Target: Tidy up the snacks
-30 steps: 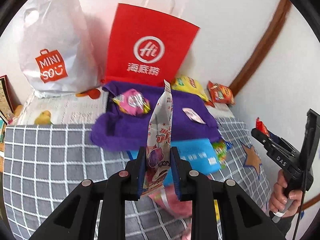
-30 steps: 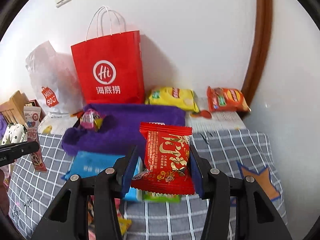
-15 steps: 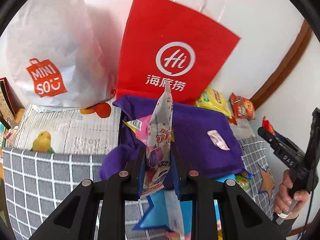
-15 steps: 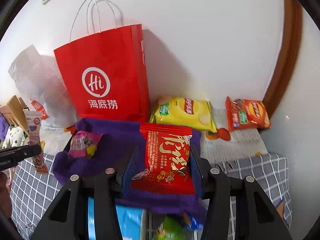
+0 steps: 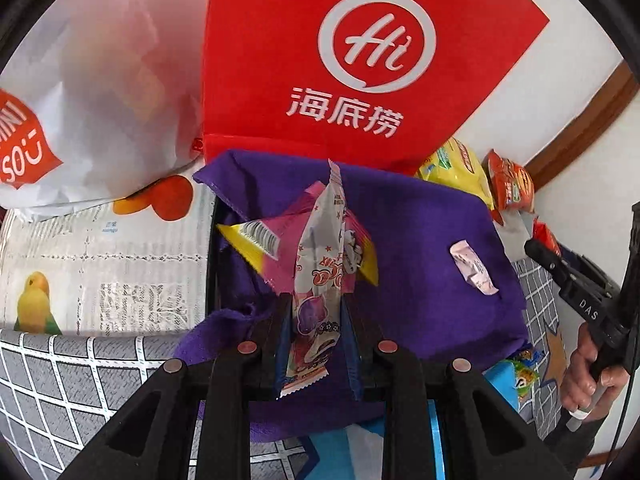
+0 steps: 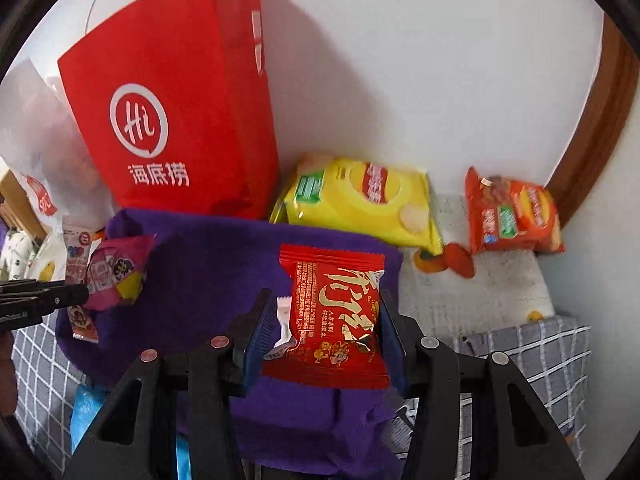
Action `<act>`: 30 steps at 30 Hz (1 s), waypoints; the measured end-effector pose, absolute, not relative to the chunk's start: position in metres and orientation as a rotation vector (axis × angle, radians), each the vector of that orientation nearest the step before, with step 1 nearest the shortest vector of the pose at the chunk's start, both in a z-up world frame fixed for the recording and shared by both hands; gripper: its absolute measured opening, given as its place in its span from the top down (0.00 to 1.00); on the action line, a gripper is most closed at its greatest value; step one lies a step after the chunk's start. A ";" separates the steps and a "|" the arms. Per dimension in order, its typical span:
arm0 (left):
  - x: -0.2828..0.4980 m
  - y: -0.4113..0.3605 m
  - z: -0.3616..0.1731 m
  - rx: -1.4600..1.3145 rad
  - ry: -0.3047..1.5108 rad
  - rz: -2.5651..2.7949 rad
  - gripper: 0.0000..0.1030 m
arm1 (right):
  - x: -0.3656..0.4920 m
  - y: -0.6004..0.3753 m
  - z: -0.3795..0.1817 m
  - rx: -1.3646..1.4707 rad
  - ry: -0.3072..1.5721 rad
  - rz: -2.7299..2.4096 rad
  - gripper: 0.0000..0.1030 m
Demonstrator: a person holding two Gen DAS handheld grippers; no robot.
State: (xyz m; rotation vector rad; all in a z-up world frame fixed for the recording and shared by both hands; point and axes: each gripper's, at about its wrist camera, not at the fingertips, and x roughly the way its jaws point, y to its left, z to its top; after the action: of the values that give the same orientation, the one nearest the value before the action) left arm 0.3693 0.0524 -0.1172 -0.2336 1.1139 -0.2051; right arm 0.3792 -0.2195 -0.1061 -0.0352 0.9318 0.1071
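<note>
My left gripper (image 5: 316, 336) is shut on a white and purple snack packet (image 5: 320, 280), held upright over the purple cloth (image 5: 416, 248). A pink and yellow snack bag (image 5: 276, 240) lies on the cloth just behind it, and a small pale packet (image 5: 472, 266) lies to the right. My right gripper (image 6: 324, 340) is shut on a red snack packet (image 6: 336, 312) over the same purple cloth (image 6: 208, 280). In the right wrist view the pink bag (image 6: 116, 272) lies at the left, next to the left gripper's fingers (image 6: 44, 300).
A red paper bag (image 6: 172, 120) and a white plastic bag (image 5: 80, 92) stand against the wall behind the cloth. A yellow chip bag (image 6: 360, 204) and an orange chip bag (image 6: 516, 216) lie at the back right. A blue packet (image 5: 504, 380) lies at the cloth's near edge.
Both grippers have moved forward toward the wall with their packets. They now hang over the purple cloth, and the red bag looms closer.
</note>
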 end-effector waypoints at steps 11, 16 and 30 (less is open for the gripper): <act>0.374 0.063 -0.131 -0.338 1.149 -0.250 0.78 | 0.389 -0.193 -0.143 -0.068 1.040 0.193 0.52; 0.376 0.059 -0.136 -0.320 1.173 -0.259 0.78 | 0.392 -0.184 -0.159 -0.099 1.101 0.229 0.52; 0.381 0.048 -0.148 -0.347 1.196 -0.281 0.78 | 0.390 -0.184 -0.167 -0.097 1.198 0.268 0.51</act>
State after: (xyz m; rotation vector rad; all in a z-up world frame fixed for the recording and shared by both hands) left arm 0.3806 0.0483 -0.1480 -0.3473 1.1963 -0.2807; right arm 0.3898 -0.1838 -0.1668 -0.0973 1.1985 0.2679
